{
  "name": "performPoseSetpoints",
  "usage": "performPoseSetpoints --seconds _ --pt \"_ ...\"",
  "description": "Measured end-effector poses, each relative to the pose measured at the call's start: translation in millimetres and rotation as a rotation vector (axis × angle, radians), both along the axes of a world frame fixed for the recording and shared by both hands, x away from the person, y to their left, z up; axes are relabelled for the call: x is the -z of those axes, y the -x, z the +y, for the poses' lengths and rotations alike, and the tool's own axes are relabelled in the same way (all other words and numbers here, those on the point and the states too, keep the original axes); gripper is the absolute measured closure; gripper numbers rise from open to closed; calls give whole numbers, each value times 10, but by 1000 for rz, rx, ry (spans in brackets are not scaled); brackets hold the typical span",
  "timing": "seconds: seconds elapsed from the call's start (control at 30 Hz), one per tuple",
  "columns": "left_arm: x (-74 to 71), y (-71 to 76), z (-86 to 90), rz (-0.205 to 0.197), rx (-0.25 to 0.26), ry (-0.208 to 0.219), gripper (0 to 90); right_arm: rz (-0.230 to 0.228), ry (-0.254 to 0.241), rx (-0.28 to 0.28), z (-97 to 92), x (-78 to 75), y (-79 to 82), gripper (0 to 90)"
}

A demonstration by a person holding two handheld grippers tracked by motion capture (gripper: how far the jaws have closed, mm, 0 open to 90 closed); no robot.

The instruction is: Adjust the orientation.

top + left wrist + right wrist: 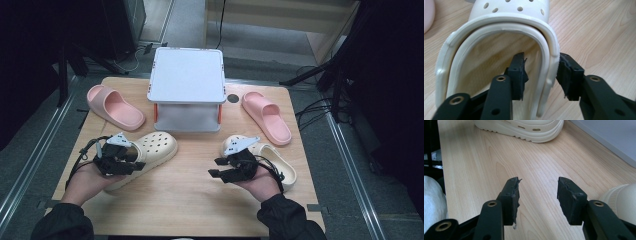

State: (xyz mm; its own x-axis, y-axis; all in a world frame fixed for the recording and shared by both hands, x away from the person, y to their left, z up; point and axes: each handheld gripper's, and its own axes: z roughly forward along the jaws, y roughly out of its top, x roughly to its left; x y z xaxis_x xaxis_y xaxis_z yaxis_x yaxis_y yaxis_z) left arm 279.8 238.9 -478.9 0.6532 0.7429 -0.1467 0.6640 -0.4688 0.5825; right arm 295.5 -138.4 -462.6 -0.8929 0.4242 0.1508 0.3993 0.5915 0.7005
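Surroundings: two pink slippers [114, 106] and a grey stand [186, 85] are set on the surface [195, 200] beyond the clogs.
Left clog [499, 50]: its side wall is straddled by the left hand-held gripper [541, 75]; jaws apart, one inside, one just outside; contact cannot be told.
Right hand-held gripper [537, 195]: held level over bare wood, jaws apart, nothing between.
Right clog [272, 160]: seen partly behind the right hand [260, 182].

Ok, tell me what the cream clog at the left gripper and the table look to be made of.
Cream clog: seems moulded foam or soft plastic, matte, one piece with punched vent holes and rounded rims; which of the two is unclear. Table: pale wood or wood-look laminate, smooth, with printed-looking grain lines.
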Motion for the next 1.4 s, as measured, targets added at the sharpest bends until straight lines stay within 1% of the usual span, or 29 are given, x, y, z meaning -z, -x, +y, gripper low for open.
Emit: performPoseSetpoints --seconds 0.07,0.13,0.23,0.27,0.3,0.37,0.5,0.53,0.6,0.67,0.73,0.77,0.9,0.93,1.03,1.07,1.2,1.27,1.33,1.4 --pt "4 -12 -5 3 0 1 643 0 1 1 -9 4 1 528" --pt "8 -25 -13 7 11 8 659 1 -1 2 -13 8 2 528" --pt "-4 -23 -35 -6 26 8 737 9 1 8 -18 18 11 528" --pt "-13 -22 -39 -22 21 -1 748 10 1 9 -19 20 15 528" --pt "-24 -24 -41 -23 17 -4 755 13 2 13 -19 21 23 528" --pt "-40 -29 -43 -36 15 -5 764 9 5 11 -28 23 31 528" --pt "-90 -45 -85 -34 -23 -21 770 7 4 18 -48 25 39 528" --pt "-109 -47 -90 -34 -30 -17 771 7 3 18 -53 25 40 528" --pt "-169 -42 -102 -40 -50 19 772 10 3 20 -58 29 41 528" --pt "-211 -32 -135 -44 -59 32 772 21 5 24 -62 35 41 528" --pt "-235 -13 -196 -53 -58 15 772 22 1 25 -64 37 37 528" --pt "-241 -7 -226 -57 -56 15 772 24 -2 26 -61 37 36 528" --pt "-255 6 -350 -49 -54 36 772 26 -5 23 -35 40 42 529" --pt "-250 6 -378 -48 -57 39 772 21 -5 22 -27 43 42 532" --pt "-222 13 -513 -41 -46 32 771 19 -8 20 0 46 43 535" --pt "-210 12 -554 -38 -42 33 770 5 -11 19 22 46 43 541" --pt "-179 24 -718 -37 -30 19 770 -11 -10 23 48 50 41 549" --pt "-154 31 -787 -28 -31 17 769 -19 -10 32 70 54 40 553" --pt "-120 38 -849 -21 -18 5 767 -34 -12 41 104 65 31 562" --pt "-87 38 -910 -5 -22 9 765 -33 -25 58 128 72 16 572"
